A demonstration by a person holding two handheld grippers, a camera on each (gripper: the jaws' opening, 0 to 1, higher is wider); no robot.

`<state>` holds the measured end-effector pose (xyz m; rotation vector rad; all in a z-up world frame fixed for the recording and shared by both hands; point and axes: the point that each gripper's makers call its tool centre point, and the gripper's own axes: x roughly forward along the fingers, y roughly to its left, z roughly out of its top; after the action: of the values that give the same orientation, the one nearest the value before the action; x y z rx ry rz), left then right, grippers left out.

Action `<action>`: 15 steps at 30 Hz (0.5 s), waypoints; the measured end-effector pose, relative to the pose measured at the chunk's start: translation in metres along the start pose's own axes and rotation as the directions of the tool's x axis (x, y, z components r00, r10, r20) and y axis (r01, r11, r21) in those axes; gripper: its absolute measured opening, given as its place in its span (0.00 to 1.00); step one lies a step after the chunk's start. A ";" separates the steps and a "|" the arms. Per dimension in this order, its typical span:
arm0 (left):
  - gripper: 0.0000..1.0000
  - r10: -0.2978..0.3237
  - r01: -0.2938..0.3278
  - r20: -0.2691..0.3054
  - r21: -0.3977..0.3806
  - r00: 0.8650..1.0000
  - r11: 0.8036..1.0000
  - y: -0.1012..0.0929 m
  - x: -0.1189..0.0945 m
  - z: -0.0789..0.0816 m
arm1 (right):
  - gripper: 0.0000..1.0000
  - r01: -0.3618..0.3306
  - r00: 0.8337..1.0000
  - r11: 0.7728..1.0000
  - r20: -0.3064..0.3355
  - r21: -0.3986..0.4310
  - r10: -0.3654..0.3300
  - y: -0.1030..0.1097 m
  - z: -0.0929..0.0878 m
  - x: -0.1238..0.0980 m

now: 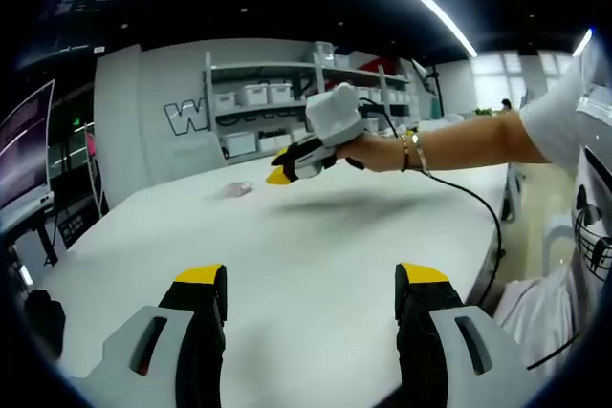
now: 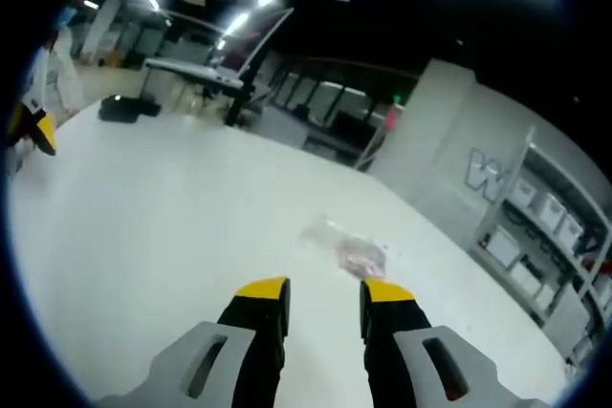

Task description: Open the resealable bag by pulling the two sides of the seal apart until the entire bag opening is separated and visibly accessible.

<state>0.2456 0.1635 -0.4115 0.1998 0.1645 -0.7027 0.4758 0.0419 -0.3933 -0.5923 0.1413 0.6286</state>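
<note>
Clear plastic resealable bag (image 2: pixel 346 247) is seen flat on the white table (image 2: pixel 143 207), beyond the half-spread right gripper (image 2: pixel 324 295); left gripper (image 1: pixel 314 281) is spread wide.

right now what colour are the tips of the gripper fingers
Yellow, on black fingers; clearest in the right gripper view.

We saw a broad white table (image 1: pixel 316 236) running across both views. Behind it stood a metal shelving unit (image 1: pixel 287 107) stacked with white storage bins (image 1: pixel 254 94), beside a grey wall with a large letter W (image 2: pixel 485 175). A black cable (image 1: pixel 478 203) trailed over the table's edge.
</note>
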 end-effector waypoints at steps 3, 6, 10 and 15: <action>0.71 0.003 -0.003 0.001 -0.004 1.000 1.000 0.002 0.000 0.000 | 0.27 -0.003 1.000 1.000 -0.004 -0.010 0.003 0.000 -0.001 0.006; 0.71 0.008 -0.008 0.003 -0.007 1.000 1.000 0.004 -0.001 0.000 | 0.26 -0.002 1.000 0.999 -0.010 -0.035 0.002 0.001 -0.002 0.011; 0.71 0.011 -0.011 -0.001 -0.010 1.000 1.000 0.006 -0.001 -0.002 | 0.26 -0.011 1.000 0.999 -0.011 -0.041 0.011 0.002 -0.002 0.016; 0.71 0.012 -0.012 -0.004 -0.014 1.000 1.000 0.006 0.001 -0.003 | 0.25 -0.016 1.000 0.999 -0.010 -0.051 0.015 0.001 -0.001 0.021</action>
<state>0.2502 0.1684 -0.4137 0.1885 0.1722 -0.6889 0.4923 0.0531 -0.4009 -0.6438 0.1390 0.6461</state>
